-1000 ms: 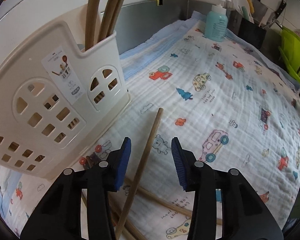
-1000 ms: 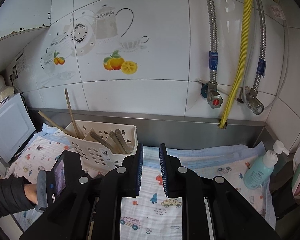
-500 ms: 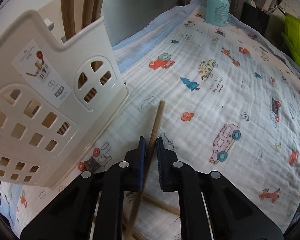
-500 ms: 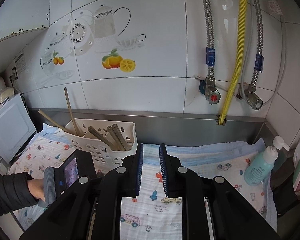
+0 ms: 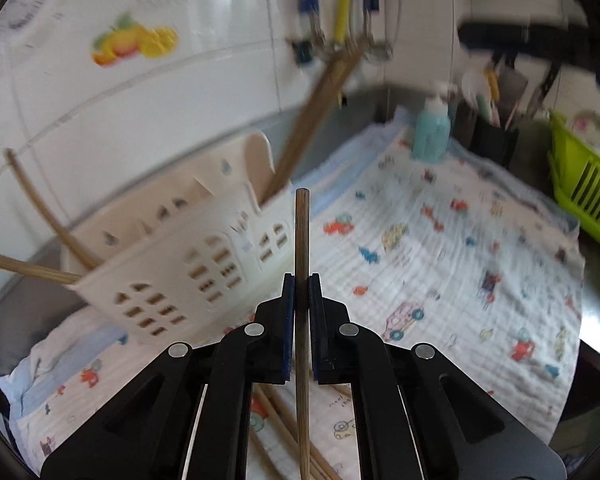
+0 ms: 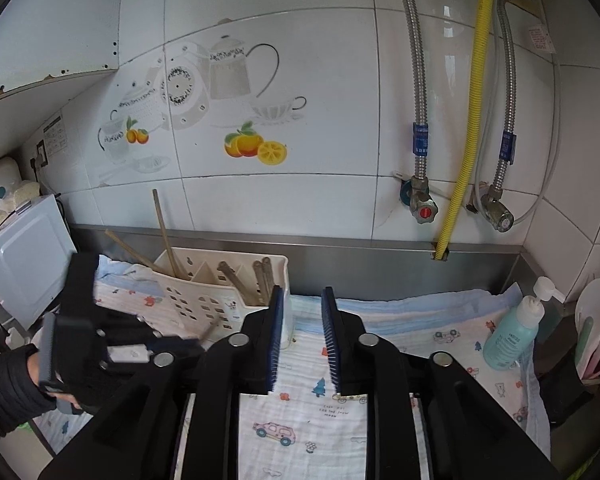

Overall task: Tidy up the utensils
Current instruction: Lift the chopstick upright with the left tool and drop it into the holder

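Left gripper point(image 5: 301, 292): clamped on one chopstick point(image 5: 302, 236). Steer its tip into the white holder point(image 5: 188, 264), frame centre-left. Right gripper point(image 6: 300, 332): parted, empty.

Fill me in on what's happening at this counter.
A person holding a gripper in each hand is sorting chopsticks into a white holder. The left gripper is shut on a single wooden chopstick, raised off the patterned cloth and aimed toward the holder, which already has several sticks in it. More chopsticks lie on the cloth below. The right gripper hangs empty over the cloth; its jaws have just been opening, with nothing between them.
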`<state>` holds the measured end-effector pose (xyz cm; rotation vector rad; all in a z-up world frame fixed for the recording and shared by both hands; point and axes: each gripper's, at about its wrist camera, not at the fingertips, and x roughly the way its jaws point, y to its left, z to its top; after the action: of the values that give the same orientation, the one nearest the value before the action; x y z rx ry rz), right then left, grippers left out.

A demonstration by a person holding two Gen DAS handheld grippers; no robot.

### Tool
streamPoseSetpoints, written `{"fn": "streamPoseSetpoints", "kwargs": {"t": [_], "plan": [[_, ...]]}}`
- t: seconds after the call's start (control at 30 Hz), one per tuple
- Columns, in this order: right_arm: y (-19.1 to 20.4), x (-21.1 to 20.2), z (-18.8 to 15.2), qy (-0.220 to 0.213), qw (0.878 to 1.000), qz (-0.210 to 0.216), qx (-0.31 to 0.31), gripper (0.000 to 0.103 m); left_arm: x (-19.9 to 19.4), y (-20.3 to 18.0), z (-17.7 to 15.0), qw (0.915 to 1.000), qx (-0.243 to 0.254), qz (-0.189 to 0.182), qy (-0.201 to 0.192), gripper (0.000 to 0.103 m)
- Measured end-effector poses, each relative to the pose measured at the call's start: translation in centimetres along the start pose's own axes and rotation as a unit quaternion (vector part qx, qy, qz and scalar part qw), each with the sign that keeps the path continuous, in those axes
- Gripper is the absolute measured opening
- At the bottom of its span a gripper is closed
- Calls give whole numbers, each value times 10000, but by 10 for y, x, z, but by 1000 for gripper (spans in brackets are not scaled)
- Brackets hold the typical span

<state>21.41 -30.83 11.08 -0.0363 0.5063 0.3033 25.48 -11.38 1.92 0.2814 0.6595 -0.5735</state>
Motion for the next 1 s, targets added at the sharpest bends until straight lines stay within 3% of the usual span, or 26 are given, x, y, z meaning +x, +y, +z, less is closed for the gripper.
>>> {"fn": "streamPoseSetpoints", "kwargs": {"t": [0.4, 0.6, 0.8, 1.0], "plan": [[25, -18, -9, -113, 9997, 200, -27, 22, -88, 38, 59, 9914, -520, 422, -1121, 5], [26, -14, -15, -31, 9996, 278, 7, 22, -113, 59, 93, 9864, -684, 557, -1388, 5], [25, -8, -19, 32, 9995, 323, 67, 22, -133, 72, 122, 9798, -670, 942, -1629, 5], [26, -6, -22, 47, 9994, 347, 74, 22, -133, 85, 133, 9727, -762, 1256, -1796, 5]]}}
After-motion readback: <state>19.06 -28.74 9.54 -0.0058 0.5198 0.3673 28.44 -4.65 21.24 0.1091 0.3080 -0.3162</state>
